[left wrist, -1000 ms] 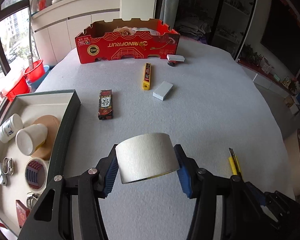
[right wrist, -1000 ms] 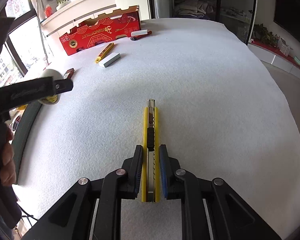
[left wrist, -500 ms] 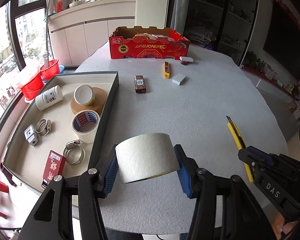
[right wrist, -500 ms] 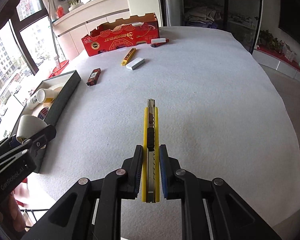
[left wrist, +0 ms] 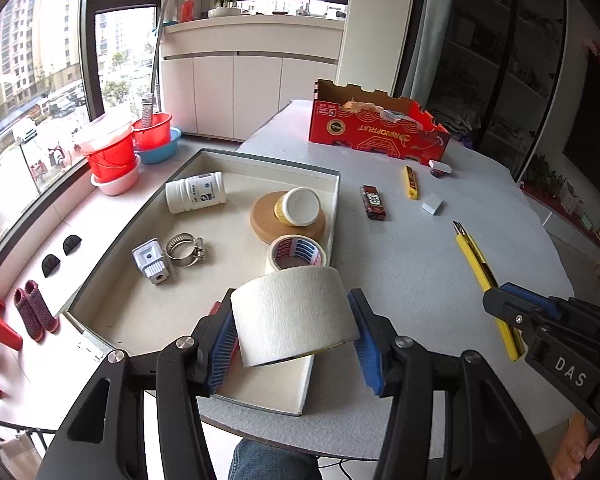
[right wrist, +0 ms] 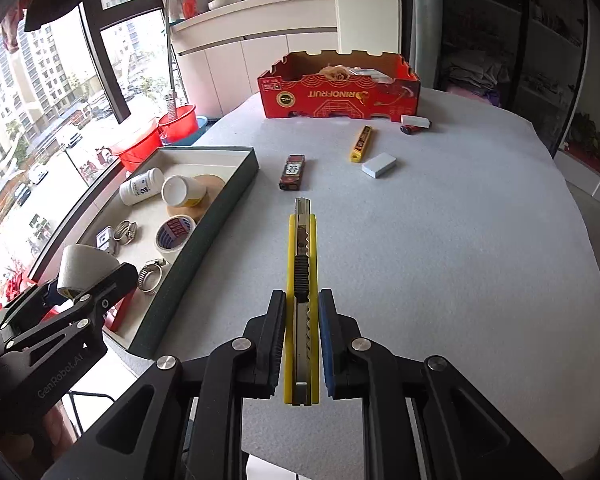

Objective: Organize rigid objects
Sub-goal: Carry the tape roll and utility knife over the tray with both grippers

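Note:
My left gripper is shut on a wide white tape roll, held in the air over the near end of the dark-rimmed tray. From the right wrist view the same roll hangs at the left over the tray's near corner. My right gripper is shut on a yellow utility knife, lifted above the grey table; that knife also shows at the right of the left wrist view.
The tray holds a white bottle, a capped jar on a brown disc, a printed tape roll, hose clamps and a metal block. On the table lie a dark red pack, a yellow cutter, a white block and a red carton.
Both grippers moved left and rose, keeping hold of the roll and the knife. The tape roll went from above bare table to above the tray's near end.

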`<action>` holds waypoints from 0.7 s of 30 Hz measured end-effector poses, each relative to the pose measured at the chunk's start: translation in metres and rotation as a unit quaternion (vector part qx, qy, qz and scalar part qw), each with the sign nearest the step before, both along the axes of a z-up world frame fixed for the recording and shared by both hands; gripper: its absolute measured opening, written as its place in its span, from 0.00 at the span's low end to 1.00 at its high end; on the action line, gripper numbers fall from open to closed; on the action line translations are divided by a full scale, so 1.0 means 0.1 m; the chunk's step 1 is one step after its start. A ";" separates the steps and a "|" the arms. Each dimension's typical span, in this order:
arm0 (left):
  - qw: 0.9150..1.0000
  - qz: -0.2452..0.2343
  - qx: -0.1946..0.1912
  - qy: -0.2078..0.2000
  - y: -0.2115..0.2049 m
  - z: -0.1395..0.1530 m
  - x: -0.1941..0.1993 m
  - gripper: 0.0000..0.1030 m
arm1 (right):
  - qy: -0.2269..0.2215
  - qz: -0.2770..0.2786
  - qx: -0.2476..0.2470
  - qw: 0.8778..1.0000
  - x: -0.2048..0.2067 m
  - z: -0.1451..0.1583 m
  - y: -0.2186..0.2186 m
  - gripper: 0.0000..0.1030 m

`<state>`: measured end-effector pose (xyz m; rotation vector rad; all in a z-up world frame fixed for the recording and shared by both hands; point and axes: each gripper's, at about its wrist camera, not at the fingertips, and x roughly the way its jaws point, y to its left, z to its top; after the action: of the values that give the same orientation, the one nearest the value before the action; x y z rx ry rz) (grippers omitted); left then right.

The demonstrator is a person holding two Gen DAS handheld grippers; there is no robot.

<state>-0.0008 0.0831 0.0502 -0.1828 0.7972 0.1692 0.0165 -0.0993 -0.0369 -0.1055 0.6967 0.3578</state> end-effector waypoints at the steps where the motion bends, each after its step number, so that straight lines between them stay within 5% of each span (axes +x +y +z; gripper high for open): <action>1: 1.000 0.012 0.005 -0.001 0.08 0.00 -0.01 0.55 | -0.004 0.010 -0.001 1.000 0.01 0.02 0.09 0.17; 11: 0.992 0.122 0.031 0.030 0.83 -0.22 -0.01 0.55 | -0.018 0.104 -0.011 0.994 0.11 0.15 0.94 0.17; 21: 0.988 0.144 0.035 0.049 1.04 -0.35 0.03 0.55 | -0.002 0.140 -0.016 0.990 0.21 0.07 1.36 0.17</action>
<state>0.0017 0.1876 0.0157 -0.2236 0.8588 0.4822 0.0376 0.0363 -0.0296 -0.2355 0.6841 0.6158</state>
